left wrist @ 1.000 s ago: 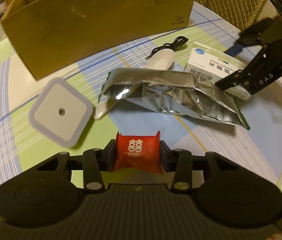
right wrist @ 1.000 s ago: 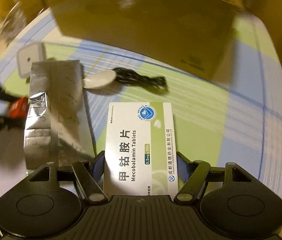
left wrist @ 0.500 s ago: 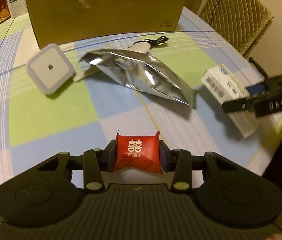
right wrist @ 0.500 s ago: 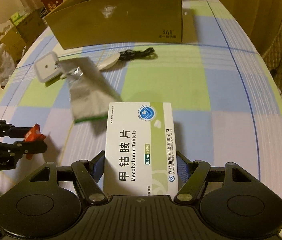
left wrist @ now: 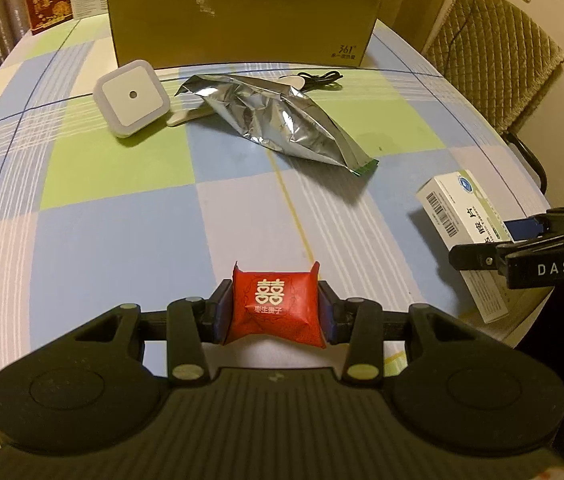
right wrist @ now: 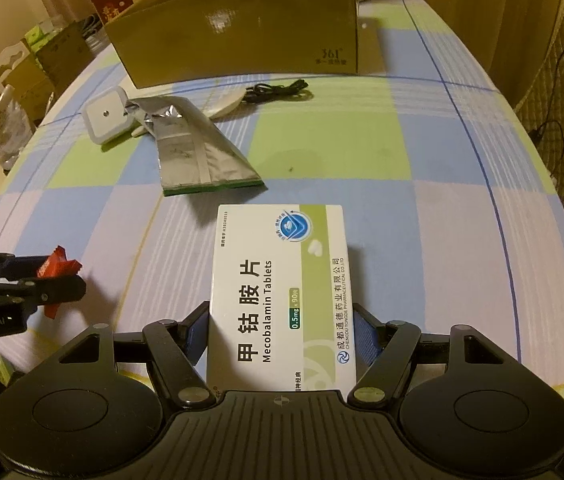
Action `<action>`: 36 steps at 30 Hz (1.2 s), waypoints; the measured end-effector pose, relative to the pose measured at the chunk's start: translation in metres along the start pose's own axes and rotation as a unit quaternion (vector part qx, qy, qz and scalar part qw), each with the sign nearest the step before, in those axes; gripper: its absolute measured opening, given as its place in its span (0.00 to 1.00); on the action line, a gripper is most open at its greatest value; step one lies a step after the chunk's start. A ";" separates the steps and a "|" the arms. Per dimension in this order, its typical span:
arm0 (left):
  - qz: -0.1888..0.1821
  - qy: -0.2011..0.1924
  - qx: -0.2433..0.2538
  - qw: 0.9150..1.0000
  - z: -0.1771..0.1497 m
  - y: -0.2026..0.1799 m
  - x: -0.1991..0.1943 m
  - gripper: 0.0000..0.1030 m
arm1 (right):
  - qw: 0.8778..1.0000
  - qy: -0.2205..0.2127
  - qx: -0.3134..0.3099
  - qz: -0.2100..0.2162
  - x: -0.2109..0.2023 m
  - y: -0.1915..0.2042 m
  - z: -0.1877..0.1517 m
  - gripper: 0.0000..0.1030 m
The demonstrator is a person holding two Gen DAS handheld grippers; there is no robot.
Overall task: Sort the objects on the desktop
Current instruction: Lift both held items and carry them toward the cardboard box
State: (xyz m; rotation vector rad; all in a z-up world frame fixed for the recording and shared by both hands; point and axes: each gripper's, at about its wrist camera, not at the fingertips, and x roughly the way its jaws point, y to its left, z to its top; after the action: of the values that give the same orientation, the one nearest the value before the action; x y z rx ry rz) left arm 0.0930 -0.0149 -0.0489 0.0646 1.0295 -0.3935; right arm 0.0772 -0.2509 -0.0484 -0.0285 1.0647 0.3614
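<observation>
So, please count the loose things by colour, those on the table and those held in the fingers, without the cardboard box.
Red: 1, candy packet, held by the left gripper
Silver: 1, foil bag
White: 3, tablet box held by the right gripper, square night light, oval device
Black: 1, cable
Total: 6

Right gripper (right wrist: pixel 282 330) clamped on a white-and-green tablet box (right wrist: pixel 279 292), held above the checked tablecloth (right wrist: pixel 422 200); at far left, left gripper (right wrist: pixel 21 280) pinching a red candy wrapper (right wrist: pixel 59 266); beyond the box, a silver foil pouch (right wrist: pixel 197 150) lying flat, touching a white square night light (right wrist: pixel 105 118); farther back, a white oval device (right wrist: pixel 225 104) with black cable (right wrist: pixel 277 91), just before an open cardboard box (right wrist: pixel 241 36).
</observation>
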 end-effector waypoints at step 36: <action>0.021 -0.066 -0.021 0.997 0.025 -0.015 -0.052 0.36 | 0.998 -0.068 -0.004 0.012 -0.054 0.005 0.028 0.66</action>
State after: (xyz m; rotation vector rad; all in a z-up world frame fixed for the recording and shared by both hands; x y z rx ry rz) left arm 0.0846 -0.0196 0.0096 0.0222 0.9036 -0.3330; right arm 0.0761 -0.2555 0.0131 0.0014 0.9297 0.3834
